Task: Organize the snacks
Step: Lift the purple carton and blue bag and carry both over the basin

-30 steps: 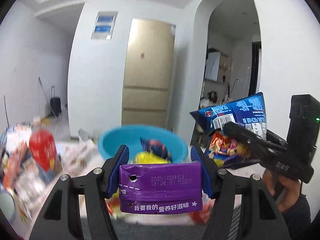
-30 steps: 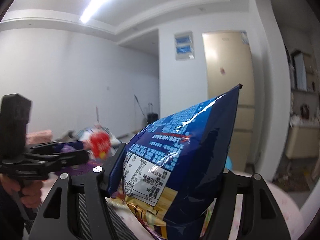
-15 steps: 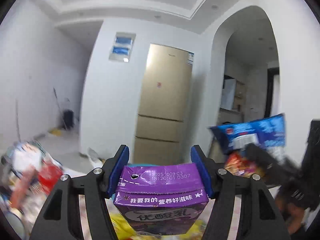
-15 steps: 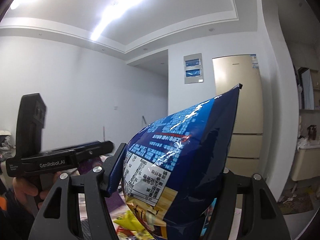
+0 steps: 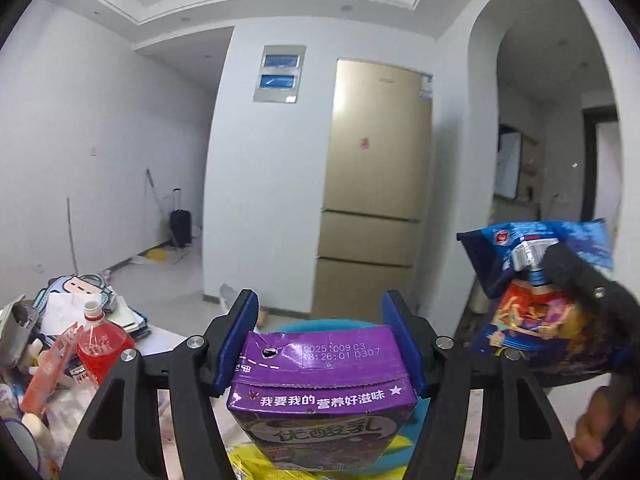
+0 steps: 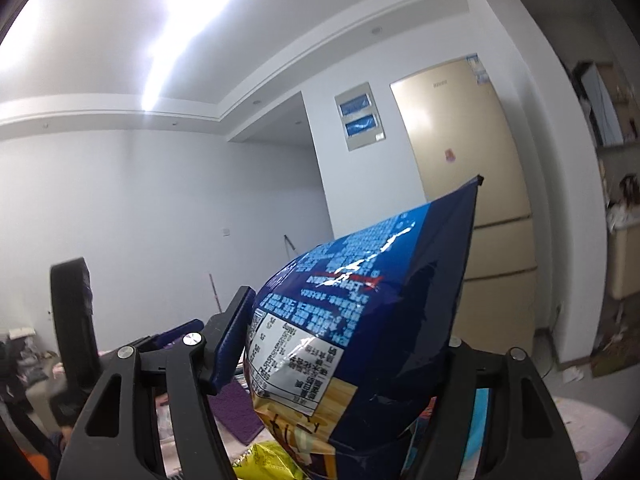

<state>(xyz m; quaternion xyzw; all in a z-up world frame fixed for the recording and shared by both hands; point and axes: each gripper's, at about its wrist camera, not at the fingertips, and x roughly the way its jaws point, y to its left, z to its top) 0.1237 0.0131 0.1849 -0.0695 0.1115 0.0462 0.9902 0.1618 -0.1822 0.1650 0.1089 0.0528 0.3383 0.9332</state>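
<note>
Two grippers raised above the blue bowl (image 5: 320, 325), left gripper (image 5: 319, 338) clamped on a purple milk carton (image 5: 320, 392), right gripper (image 6: 344, 344) holding a blue snack bag (image 6: 360, 320), its jaws just opening slightly, a red bottle (image 5: 102, 346) left of the bowl on the bench (image 5: 168, 340).

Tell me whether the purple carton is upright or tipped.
Upright. The purple carton sits between the left gripper's blue pads, folded top with its date stamp up, front label reading level.
</note>
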